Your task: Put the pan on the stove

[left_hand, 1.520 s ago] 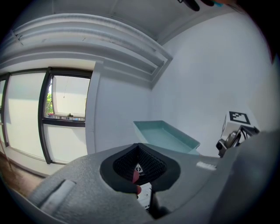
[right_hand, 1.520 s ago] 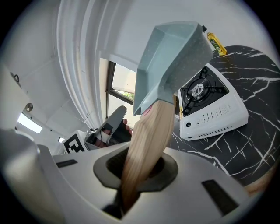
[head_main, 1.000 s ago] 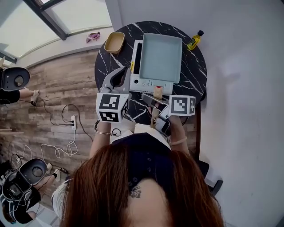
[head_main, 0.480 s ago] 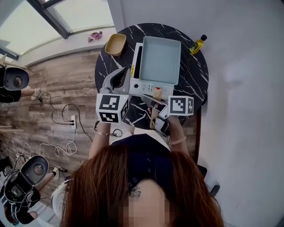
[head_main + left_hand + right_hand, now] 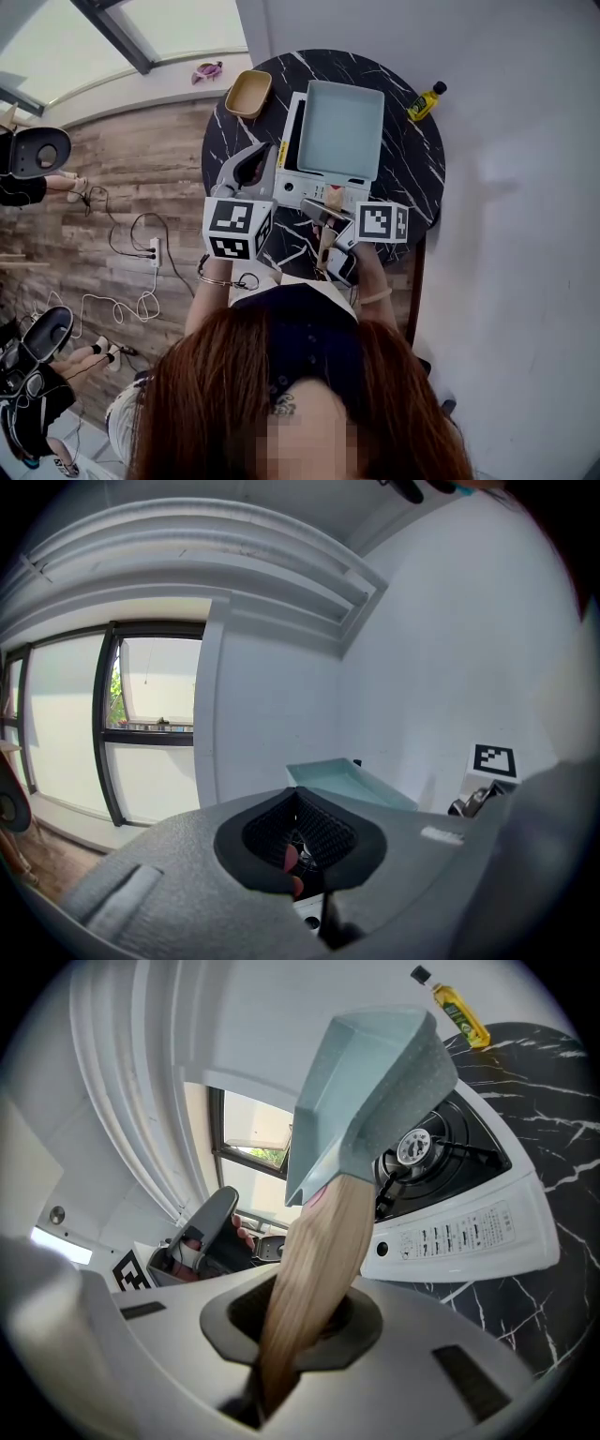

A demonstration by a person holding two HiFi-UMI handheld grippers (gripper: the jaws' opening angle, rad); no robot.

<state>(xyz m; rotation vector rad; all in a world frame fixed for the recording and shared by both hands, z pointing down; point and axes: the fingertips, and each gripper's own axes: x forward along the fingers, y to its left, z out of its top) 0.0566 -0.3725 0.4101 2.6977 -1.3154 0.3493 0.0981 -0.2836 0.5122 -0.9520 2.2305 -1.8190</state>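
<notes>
Pan [image 5: 339, 127]: pale teal, square, over the burner [image 5: 412, 1147] of the white stove [image 5: 319, 178]; contact unclear.
Right gripper [image 5: 325, 212]: clamped on the pan's wooden handle [image 5: 314, 1269].
Left gripper [image 5: 246, 169]: jaws together, empty, just left of the stove.
Table [image 5: 412, 164]: round, black marble, under the stove.

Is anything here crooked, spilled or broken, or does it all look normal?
Nothing spilled or broken. Only the pale teal square pan is unsettled: the right tool grips its wooden handle, holding it above the white tabletop stove.
</notes>
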